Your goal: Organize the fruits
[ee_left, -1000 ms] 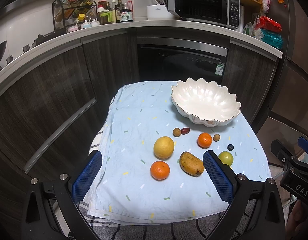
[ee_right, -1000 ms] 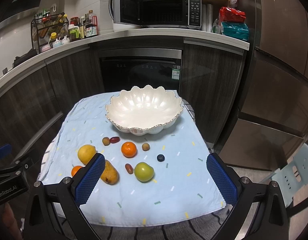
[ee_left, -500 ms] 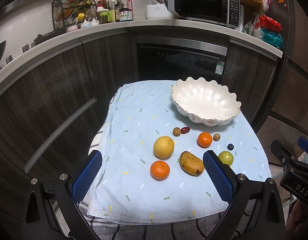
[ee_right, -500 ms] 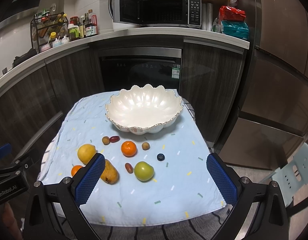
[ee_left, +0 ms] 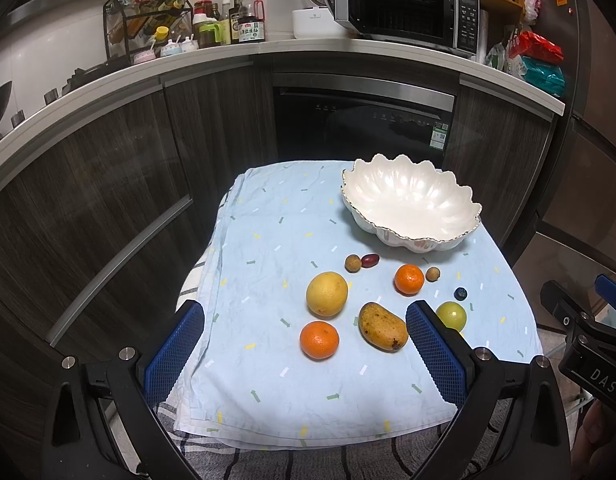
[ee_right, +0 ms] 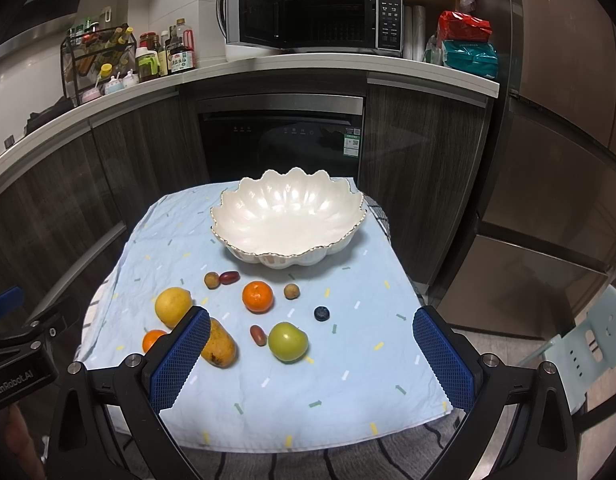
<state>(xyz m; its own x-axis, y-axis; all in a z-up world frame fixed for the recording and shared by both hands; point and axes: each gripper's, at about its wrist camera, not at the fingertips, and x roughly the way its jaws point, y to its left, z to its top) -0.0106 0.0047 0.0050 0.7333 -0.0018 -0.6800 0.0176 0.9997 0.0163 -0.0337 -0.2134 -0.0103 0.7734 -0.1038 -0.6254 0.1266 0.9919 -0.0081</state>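
1. The pale blue patterned cloth covers the table.
2. The scalloped white ceramic bowl sits empty at the far side.
3. The left gripper and the right gripper hover spread wide, holding nothing.
4. The yellow round citrus, spotted yellow mango, green apple and two oranges lie near the bowl, outside it.

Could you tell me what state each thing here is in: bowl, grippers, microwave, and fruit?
White bowl: upright, empty.
Left gripper: open, holding nothing.
Right gripper: open, holding nothing.
Microwave: door swung open.
Mango: lying on the cloth, outside the bowl.
Green fruit: on the cloth, outside the bowl.
Blue cloth: spread flat, slightly wrinkled.
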